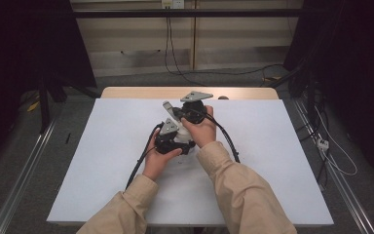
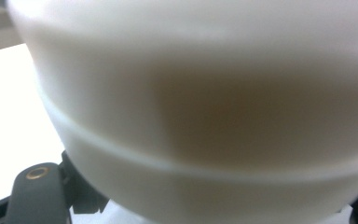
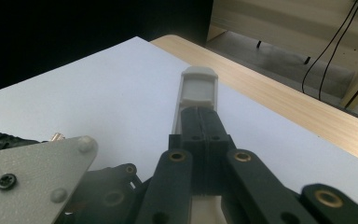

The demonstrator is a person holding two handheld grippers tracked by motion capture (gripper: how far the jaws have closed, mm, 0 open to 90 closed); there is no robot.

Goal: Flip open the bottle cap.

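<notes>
Resting near the middle of the white table (image 1: 102, 161), a white container (image 2: 205, 116) is pinched by the left gripper (image 1: 175, 142). Just behind it, the right gripper (image 1: 171, 110) is held with its jaws pressed together on a thin grey-capped white piece (image 3: 196, 91). Both grippers are held close together, almost touching.

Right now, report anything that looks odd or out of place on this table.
Nothing spilled or damaged. The left tongs clamp a white rounded plastic container held very close to their camera; the right tongs pinch a flat grey-white plastic piece above the white table.
</notes>
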